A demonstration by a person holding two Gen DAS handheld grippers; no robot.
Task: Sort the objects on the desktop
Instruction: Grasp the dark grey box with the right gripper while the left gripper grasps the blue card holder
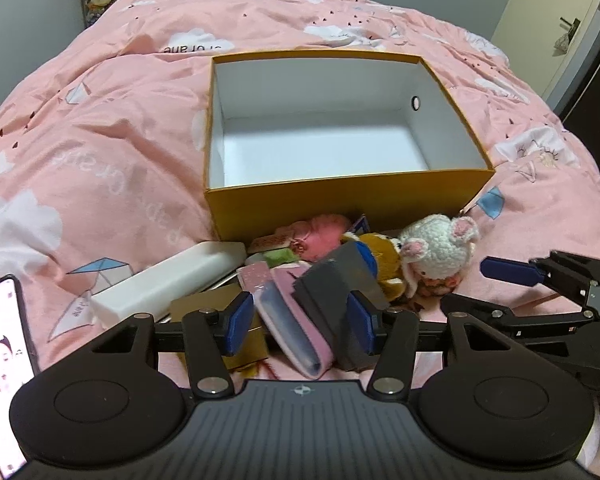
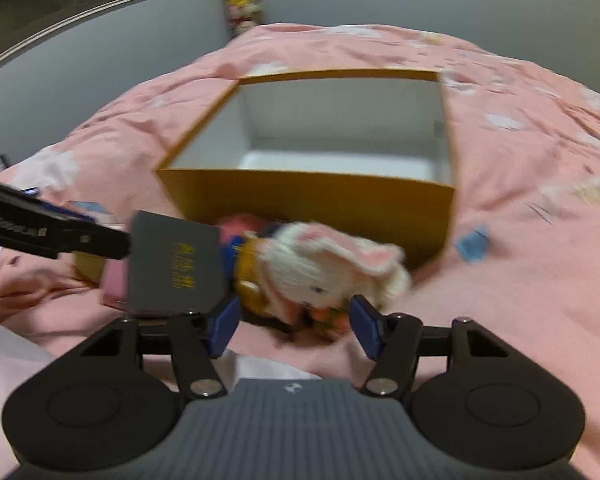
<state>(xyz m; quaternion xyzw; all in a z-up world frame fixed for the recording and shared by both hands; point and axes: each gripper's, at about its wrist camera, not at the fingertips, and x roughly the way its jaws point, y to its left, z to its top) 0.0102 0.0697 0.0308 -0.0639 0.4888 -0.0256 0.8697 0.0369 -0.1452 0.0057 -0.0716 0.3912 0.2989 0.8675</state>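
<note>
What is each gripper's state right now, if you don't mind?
Left gripper: cannot tell; grey box between its jaws.
Right gripper: open, crocheted bunny ungripped.

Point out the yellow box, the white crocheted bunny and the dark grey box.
yellow box (image 1: 340, 204): left wrist view, on its near outer wall.
white crocheted bunny (image 1: 440, 252): left wrist view, on its head.
dark grey box (image 2: 172, 264): right wrist view, on its lettered top face.

Your surface: a bed under a pink quilt (image 1: 120, 128).
Ahead of your left gripper (image 1: 298, 326), the yellow box (image 1: 340, 204) and toy clutter rest on it; a phone (image 1: 4, 360) lies left.
</note>
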